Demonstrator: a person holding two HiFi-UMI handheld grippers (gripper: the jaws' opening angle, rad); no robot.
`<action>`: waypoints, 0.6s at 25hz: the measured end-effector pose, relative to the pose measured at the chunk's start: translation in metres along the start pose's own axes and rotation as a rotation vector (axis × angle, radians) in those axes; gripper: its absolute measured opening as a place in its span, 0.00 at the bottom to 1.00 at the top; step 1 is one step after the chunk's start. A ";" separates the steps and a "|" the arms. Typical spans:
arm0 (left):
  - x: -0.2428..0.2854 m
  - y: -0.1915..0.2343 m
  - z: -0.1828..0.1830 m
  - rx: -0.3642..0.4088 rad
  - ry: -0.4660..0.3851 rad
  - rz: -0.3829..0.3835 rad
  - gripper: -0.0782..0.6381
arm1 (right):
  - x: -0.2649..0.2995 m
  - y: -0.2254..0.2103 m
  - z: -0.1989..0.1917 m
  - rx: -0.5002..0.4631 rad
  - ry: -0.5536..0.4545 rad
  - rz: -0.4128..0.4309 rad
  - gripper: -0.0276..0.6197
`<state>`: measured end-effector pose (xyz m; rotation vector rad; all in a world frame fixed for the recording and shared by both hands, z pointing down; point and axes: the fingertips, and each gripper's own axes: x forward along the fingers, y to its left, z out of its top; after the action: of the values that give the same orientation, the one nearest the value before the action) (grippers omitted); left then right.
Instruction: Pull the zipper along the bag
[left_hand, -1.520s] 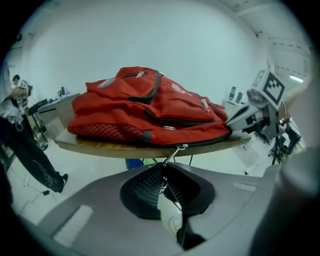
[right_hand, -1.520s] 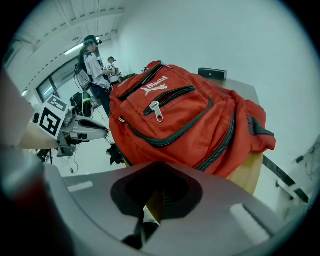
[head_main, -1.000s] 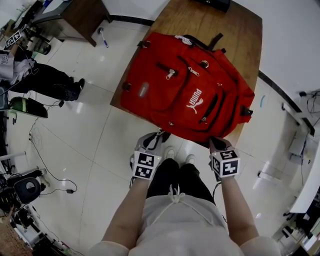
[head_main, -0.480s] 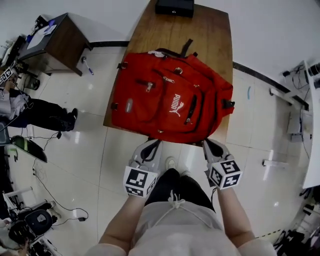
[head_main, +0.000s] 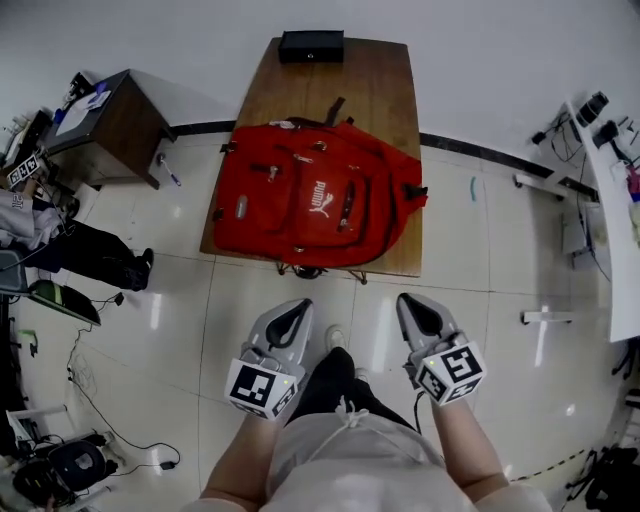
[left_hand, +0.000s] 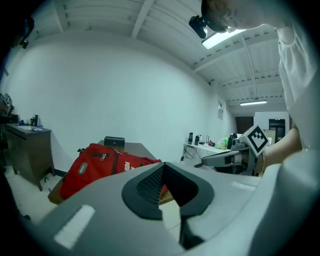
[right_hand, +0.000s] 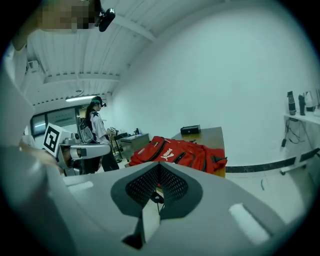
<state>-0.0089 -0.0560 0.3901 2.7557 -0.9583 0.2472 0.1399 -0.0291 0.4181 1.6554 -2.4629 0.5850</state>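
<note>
Head view. The red bag (head_main: 300, 215) lies flat, front up, on the near part of a brown wooden desk (head_main: 385, 95). White lettering on the front reads "PUMA" (head_main: 321, 191). A small metal zipper pull (head_main: 271, 170) shows on a front pocket. A black box (head_main: 311, 46) sits at the desk's far end, against the white wall. The floor (head_main: 470, 270) is pale glossy tile. A brown cabinet (head_main: 110, 125) stands at the left. My left gripper (head_main: 293, 312) and right gripper (head_main: 415, 305) hang over the tiles near my body, well apart from the bag, touching nothing.

Left gripper view. My left fingers have just been closing and now meet at the tips, with nothing between them. The bag and desk lie beyond, at the left. A strip light (left_hand: 225, 37) hangs from the ribbed white ceiling.

Right gripper view. My right fingers are together, with nothing gripped. The bag lies ahead on the desk, its PUMA print readable. A person (right_hand: 97, 127) stands at the left.
</note>
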 end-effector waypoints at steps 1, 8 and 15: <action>-0.010 -0.010 -0.003 0.001 0.001 -0.001 0.12 | -0.010 0.007 -0.002 -0.015 -0.004 0.002 0.05; -0.074 -0.074 -0.021 -0.011 0.026 0.006 0.12 | -0.085 0.047 -0.014 0.000 -0.068 -0.034 0.05; -0.127 -0.083 -0.007 0.025 -0.016 -0.037 0.12 | -0.127 0.109 -0.008 -0.107 -0.132 -0.091 0.05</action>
<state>-0.0555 0.0844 0.3564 2.7995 -0.9129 0.2324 0.0897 0.1196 0.3598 1.8055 -2.4425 0.3371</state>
